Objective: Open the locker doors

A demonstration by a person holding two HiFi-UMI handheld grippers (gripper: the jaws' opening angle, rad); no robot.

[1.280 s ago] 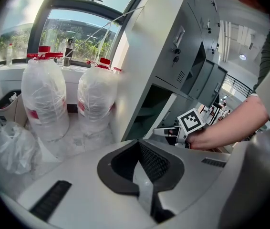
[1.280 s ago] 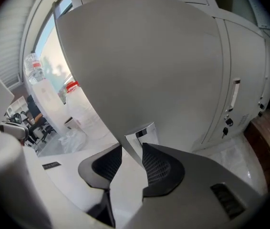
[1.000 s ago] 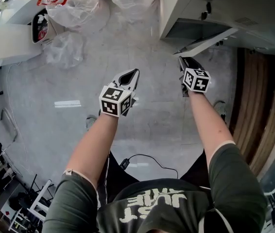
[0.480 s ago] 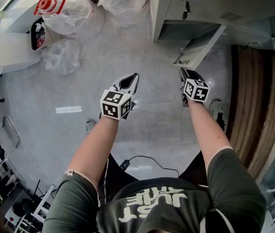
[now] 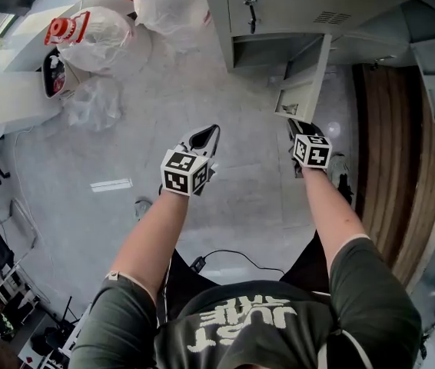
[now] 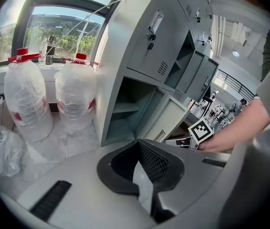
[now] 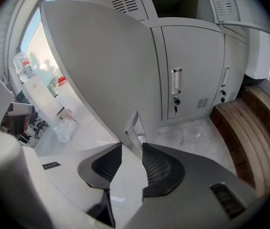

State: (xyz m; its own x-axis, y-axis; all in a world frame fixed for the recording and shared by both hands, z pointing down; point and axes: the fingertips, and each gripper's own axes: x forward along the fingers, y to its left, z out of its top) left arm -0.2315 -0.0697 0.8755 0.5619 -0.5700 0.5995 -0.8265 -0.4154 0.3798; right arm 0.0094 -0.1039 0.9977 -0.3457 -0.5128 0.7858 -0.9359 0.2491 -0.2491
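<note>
Between my right fingers stands the free edge of the locker door, just where its metal handle sits. My right gripper is clamped there, one pad on each face of the panel. Seen from the head view, the door is swung well out from the locker bank, with my right gripper at its outer end. The open compartment lies just beside the hinge side, and the left gripper view shows a shelf inside it.

Past the held door, the neighbouring doors are closed flat, with keys hanging in their locks. Wooden slats run along the floor to their right.

My left gripper has its fingers pressed together on nothing. It hangs over the pale stone floor, to the left of the right gripper and well apart from the lockers. Large water bottles with red caps, wrapped in clear plastic, stand on the floor by the end of the bank. A dark cable trails across the floor near my feet.
</note>
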